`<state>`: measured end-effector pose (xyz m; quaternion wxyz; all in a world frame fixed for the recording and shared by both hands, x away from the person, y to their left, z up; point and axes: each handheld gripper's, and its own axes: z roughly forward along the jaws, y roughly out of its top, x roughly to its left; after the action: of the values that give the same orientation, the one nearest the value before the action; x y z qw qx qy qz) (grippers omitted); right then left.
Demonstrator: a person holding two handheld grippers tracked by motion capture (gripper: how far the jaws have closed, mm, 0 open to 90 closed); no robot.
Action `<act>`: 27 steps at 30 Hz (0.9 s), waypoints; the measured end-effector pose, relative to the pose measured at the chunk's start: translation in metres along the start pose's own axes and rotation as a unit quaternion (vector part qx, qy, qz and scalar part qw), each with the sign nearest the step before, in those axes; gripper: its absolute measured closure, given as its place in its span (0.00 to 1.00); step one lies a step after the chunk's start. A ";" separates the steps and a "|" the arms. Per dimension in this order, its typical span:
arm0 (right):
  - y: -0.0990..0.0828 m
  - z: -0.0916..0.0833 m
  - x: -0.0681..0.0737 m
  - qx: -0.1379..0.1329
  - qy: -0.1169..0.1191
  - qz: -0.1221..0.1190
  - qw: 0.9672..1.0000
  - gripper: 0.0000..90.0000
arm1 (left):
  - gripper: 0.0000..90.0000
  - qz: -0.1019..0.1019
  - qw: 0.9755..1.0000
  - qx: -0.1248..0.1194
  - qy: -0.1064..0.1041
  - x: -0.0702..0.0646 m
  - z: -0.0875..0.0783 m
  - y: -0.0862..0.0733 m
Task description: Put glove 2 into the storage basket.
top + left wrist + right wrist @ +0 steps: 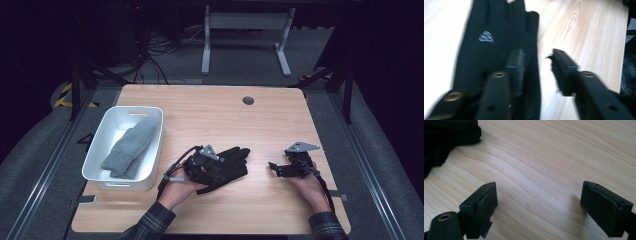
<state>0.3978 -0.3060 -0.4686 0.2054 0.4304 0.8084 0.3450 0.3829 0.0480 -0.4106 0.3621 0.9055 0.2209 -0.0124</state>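
Observation:
A black glove lies flat on the wooden table, its fingers pointing to the back right. My left gripper sits low over its cuff end. In the left gripper view the glove carries a small silver logo, and the open left gripper has one jaw over the fabric and the other over bare wood beside the glove's edge. My right gripper hovers to the right of the glove, pointing left. In the right gripper view it stands wide open over wood, the glove's fingers at the upper left.
A white bin at the table's left holds a grey knitted sock or mitten. A round grommet sits near the far edge. Beyond the table are a desk frame and cables on the floor.

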 end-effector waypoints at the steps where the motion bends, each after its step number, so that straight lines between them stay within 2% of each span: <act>1: 0.000 0.000 0.000 0.000 0.000 0.000 1.000 0.16 | 0.58 0.002 1.000 0.000 0.002 0.003 -0.002 0.001; 3: 0.000 0.000 0.000 0.000 0.001 -0.001 1.000 0.16 | 0.48 0.001 1.000 0.000 0.004 0.010 -0.003 0.004; 4: 0.000 0.000 0.000 0.000 0.001 -0.001 1.000 0.16 | 0.48 0.001 1.000 0.001 0.003 0.013 -0.004 0.005; 6: 0.000 0.000 0.000 0.000 0.001 -0.001 1.000 0.16 | 0.39 -0.001 1.000 -0.002 -0.003 0.021 -0.003 0.006; 7: 0.000 0.000 0.000 0.000 0.001 -0.001 1.000 0.16 | 0.39 -0.003 1.000 0.001 -0.005 0.023 -0.001 0.007; 9: 0.000 0.000 0.000 0.000 0.002 -0.001 1.000 0.16 | 0.32 0.002 1.000 0.012 -0.004 0.031 0.004 0.009; 12: 0.000 0.000 0.000 0.000 0.002 -0.001 1.000 0.16 | 0.26 0.002 1.000 0.006 -0.007 0.038 0.008 0.012; 15: 0.000 0.000 0.000 0.000 0.002 -0.001 1.000 0.16 | 0.22 0.010 1.000 0.014 -0.011 0.040 0.014 0.015; 19: 0.000 0.000 0.000 0.000 0.002 -0.001 1.000 0.16 | 0.19 0.010 1.000 0.022 -0.010 0.039 0.027 0.016; 24: 0.000 0.000 0.001 0.000 0.003 -0.002 1.000 0.17 | 0.18 0.027 0.999 0.035 0.015 0.038 0.038 0.015; 27: 0.000 0.000 0.001 0.000 0.003 -0.002 1.000 0.17 | 0.17 0.030 0.998 0.046 0.018 0.037 0.043 0.014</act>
<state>0.3972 -0.3057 -0.4686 0.2038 0.4279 0.8098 0.3459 0.4283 0.0253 -0.4395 0.3161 0.9275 0.1996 0.0040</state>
